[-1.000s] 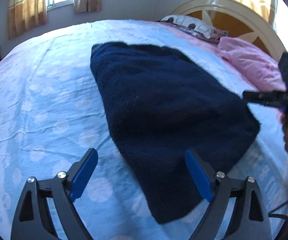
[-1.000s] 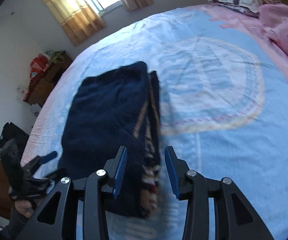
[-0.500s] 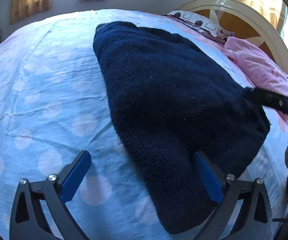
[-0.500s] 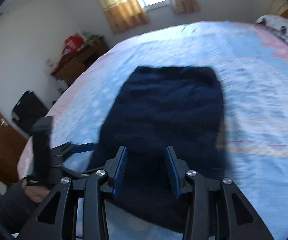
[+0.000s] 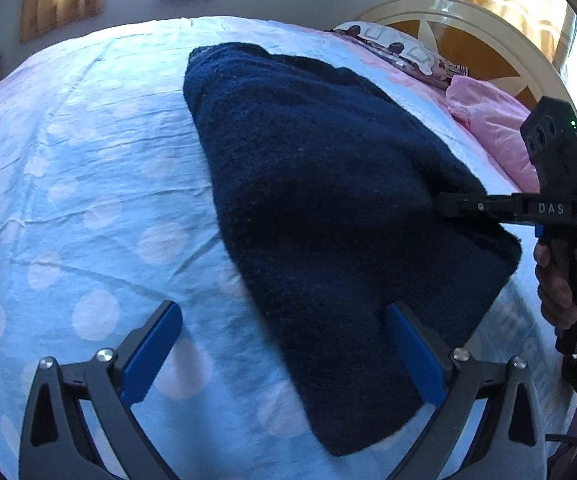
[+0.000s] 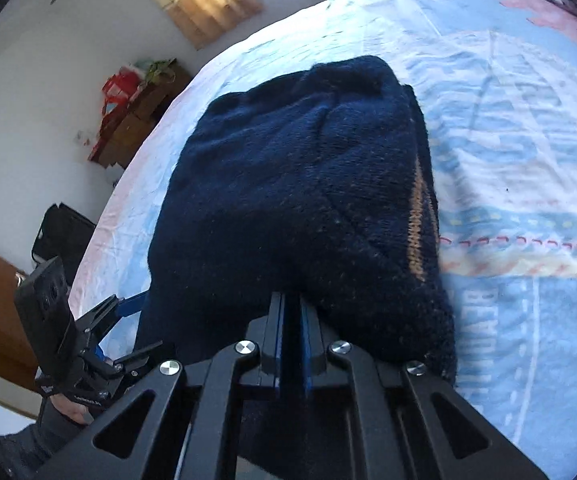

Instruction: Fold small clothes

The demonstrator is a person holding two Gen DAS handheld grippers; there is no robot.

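A folded dark navy knitted garment [image 5: 328, 208] lies on the light blue bedsheet [image 5: 88, 184]. My left gripper [image 5: 284, 352] is open, low over the sheet, its right finger against the garment's near edge. My right gripper [image 6: 291, 312] is shut on the garment's [image 6: 288, 176] near edge, which bulges up ahead of it; an orange stripe shows on its right side. The right gripper also shows in the left wrist view [image 5: 444, 204], pinching the garment's right side. The left gripper shows at the lower left of the right wrist view [image 6: 124, 312].
A pink blanket [image 5: 492, 128] and a patterned pillow [image 5: 400, 50] lie by the cream headboard [image 5: 468, 24]. Curtained windows stand behind the bed. A wooden cabinet with red items [image 6: 128, 116] and a dark bag [image 6: 60, 236] stand beside the bed.
My right gripper swung onto the garment's edge and closed on it; it was open before. My left gripper moved closer to the garment and stayed open.
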